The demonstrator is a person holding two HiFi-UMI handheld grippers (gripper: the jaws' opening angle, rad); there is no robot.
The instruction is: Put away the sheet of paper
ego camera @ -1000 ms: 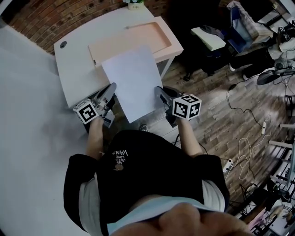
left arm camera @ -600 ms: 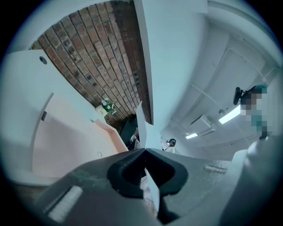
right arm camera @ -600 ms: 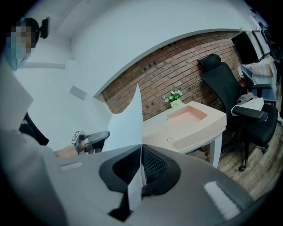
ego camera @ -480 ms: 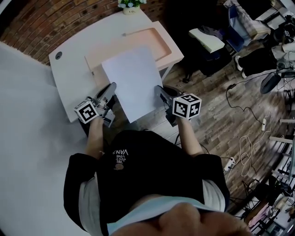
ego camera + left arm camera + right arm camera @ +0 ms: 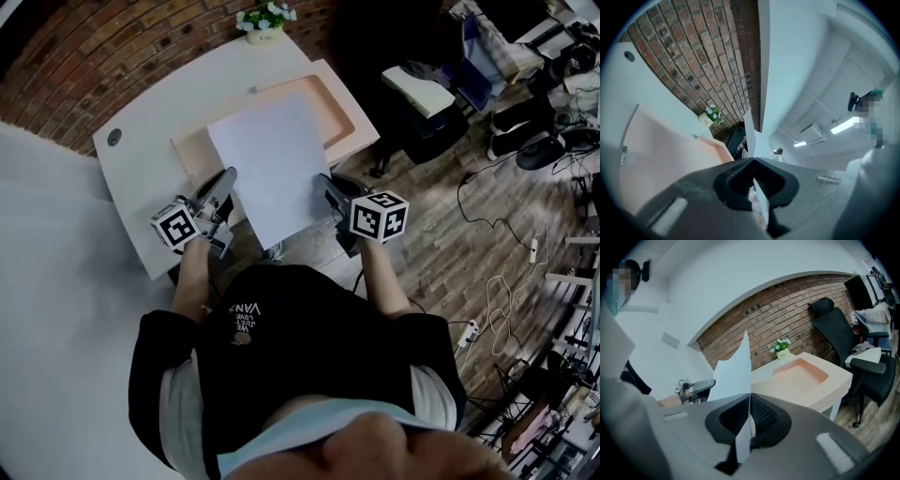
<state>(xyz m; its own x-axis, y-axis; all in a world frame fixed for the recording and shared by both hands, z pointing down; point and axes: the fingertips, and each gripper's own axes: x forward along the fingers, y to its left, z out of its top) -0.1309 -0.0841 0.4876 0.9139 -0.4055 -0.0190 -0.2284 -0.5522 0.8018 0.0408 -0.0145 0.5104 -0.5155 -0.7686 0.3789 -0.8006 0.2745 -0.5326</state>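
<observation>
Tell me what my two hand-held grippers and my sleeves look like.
The left hand-held gripper and right hand-held gripper are grey, with tapering jaws lined by black ribbed pads. Each carries a white cube with black square markers. No cables show. The sleeves are short and black, on a black T-shirt.
</observation>
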